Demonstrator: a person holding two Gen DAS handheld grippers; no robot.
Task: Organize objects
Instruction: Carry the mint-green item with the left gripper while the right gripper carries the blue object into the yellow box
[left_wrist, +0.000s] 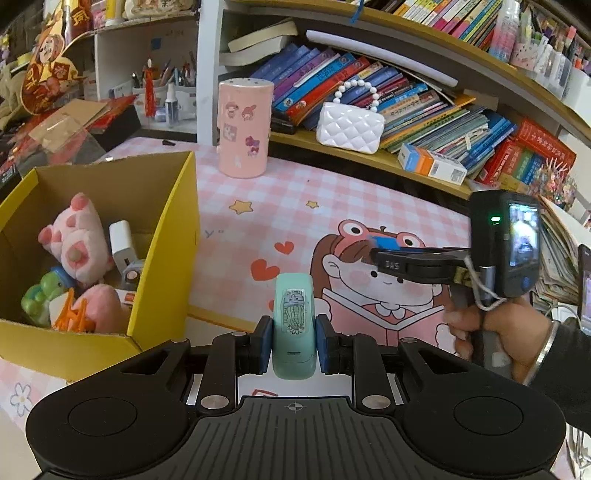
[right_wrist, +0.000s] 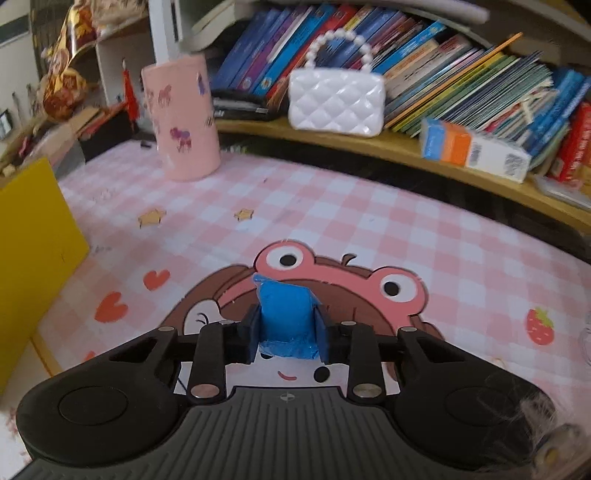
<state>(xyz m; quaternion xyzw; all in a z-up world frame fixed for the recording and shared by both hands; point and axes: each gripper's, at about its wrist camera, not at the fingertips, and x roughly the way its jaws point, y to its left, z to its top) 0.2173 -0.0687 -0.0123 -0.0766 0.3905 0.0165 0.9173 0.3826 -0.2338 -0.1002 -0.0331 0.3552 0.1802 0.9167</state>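
Left gripper (left_wrist: 294, 343) fingers clamped on a mint-green stamp (left_wrist: 294, 325), 1 pad on each flat side, low on the body; stamp upright, held off the bench (left_wrist: 369, 192), just right of the yellow box (left_wrist: 162, 258). Box already holds a pink plush (left_wrist: 79, 236), a white charger (left_wrist: 123, 243), a green toy (left_wrist: 42, 295) and an orange clip (left_wrist: 72, 317).

Right gripper (right_wrist: 287, 326) fingers narrow, closed on a blue wrapped packet (right_wrist: 286, 310); whether it sits on the bench or just above, cannot tell. Also seen from the left wrist view, out to the right over the cartoon print, well apart from the box.

Handling, as judgement: stamp looks like hard, smooth plastic, light, stiff; slippery sides, so grip across the flat faces near the middle, as now, is sound. Packet looks soft and crinkly with film wrap, light, will squash; hold across the bulk, not the loose wrap ends.

Likely step: both items go to the box, stamp nearest. Risk: stamp slipping if tilted over the box wall.

Pink cup (left_wrist: 243, 129) and white purse (left_wrist: 349, 127) untouched at the back.
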